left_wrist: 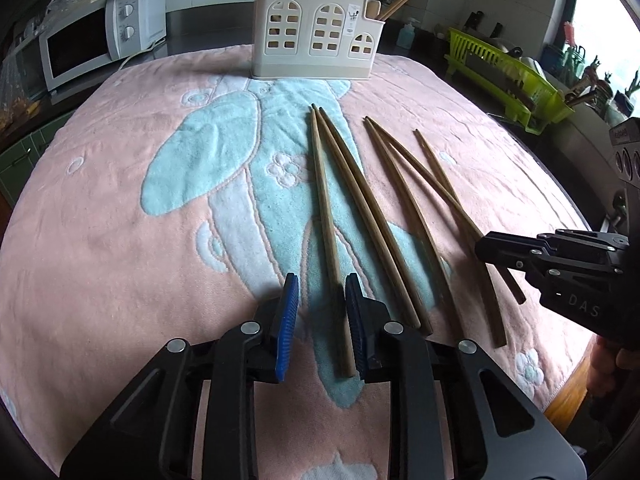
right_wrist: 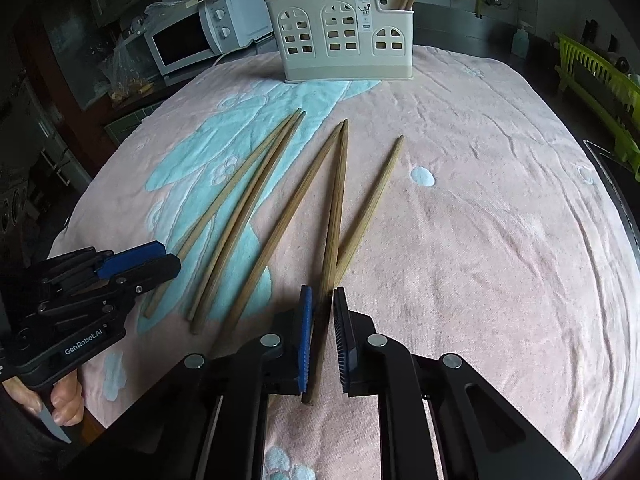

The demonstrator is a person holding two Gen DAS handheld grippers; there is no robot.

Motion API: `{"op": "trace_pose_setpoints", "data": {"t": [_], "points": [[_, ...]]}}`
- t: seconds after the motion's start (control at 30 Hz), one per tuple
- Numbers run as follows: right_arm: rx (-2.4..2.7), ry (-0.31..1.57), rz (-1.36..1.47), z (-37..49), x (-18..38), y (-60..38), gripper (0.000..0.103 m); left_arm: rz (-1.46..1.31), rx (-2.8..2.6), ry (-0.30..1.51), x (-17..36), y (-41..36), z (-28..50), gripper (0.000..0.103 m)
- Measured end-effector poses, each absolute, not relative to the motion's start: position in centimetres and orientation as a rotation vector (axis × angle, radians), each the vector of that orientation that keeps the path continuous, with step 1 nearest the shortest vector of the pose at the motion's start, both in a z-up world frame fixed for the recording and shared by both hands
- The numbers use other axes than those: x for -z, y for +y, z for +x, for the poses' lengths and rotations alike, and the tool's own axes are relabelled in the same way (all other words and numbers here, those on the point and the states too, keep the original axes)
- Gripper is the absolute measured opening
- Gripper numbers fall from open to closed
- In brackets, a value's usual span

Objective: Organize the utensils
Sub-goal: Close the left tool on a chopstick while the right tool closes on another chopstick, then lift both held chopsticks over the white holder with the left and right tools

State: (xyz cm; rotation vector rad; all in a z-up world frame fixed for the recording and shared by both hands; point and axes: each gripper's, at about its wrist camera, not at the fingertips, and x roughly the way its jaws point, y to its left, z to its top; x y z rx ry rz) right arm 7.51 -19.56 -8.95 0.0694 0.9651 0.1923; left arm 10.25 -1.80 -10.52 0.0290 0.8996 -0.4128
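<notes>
**Hazards.** The left gripper (left_wrist: 322, 280) is set over the near end of the leftmost chopstick (left_wrist: 324, 208). Its jaws are spread. The stick lies between them on the towel (left_wrist: 120, 200), close to the right pad, with a clear gap at the left pad. If the jaws were closed off-centre, the stick could be rolled or pushed sideways into the second chopstick (left_wrist: 360, 200), which lies just beside it and touches it at the far tips. A grip this near the end could also let the stick swing down when it is lifted.

The right gripper (right_wrist: 323, 290) is pinching the fourth chopstick (right_wrist: 338, 200) near its near end. Full contact on the right pad cannot be confirmed from the distorted view. The fifth chopstick (right_wrist: 376, 196) crosses this stick just ahead of the pads. It is judged likely to be dragged or flipped when the fourth is lifted.

**Surface.** All five loose chopsticks lie on a pink and blue towel, which is soft and wrinkled. Fingertips could be snagged in the pile if they are lowered too far.

**Room.** A white microwave (left_wrist: 80, 44) is noted at far left. The cream utensil holder (left_wrist: 316, 40) stands at the far edge of the towel, well apart from the loose sticks, and some chopsticks already stand in it. A green dish rack (left_wrist: 508, 76) is noted at right.
</notes>
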Motion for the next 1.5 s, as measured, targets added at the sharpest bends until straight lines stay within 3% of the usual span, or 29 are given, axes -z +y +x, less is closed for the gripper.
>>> {"op": "trace_pose_setpoints", "data": {"t": [0.93, 1.17, 1.5], "points": [[-0.189, 0.859, 0.058, 5.9, 6.0, -20.7, 0.007, 0.021, 0.414, 0.895, 10.5, -2.6, 10.3, 0.023], [-0.197, 0.839, 0.060, 5.8, 5.3, -20.8, 0.007, 0.074, 0.377, 0.903, 10.4, -2.8, 10.7, 0.006], [-0.209, 0.763, 0.050, 5.7, 2.3, -21.3, 0.007, 0.039, 0.385, 0.796, 6.2, -1.7, 10.7, 0.005]]}}
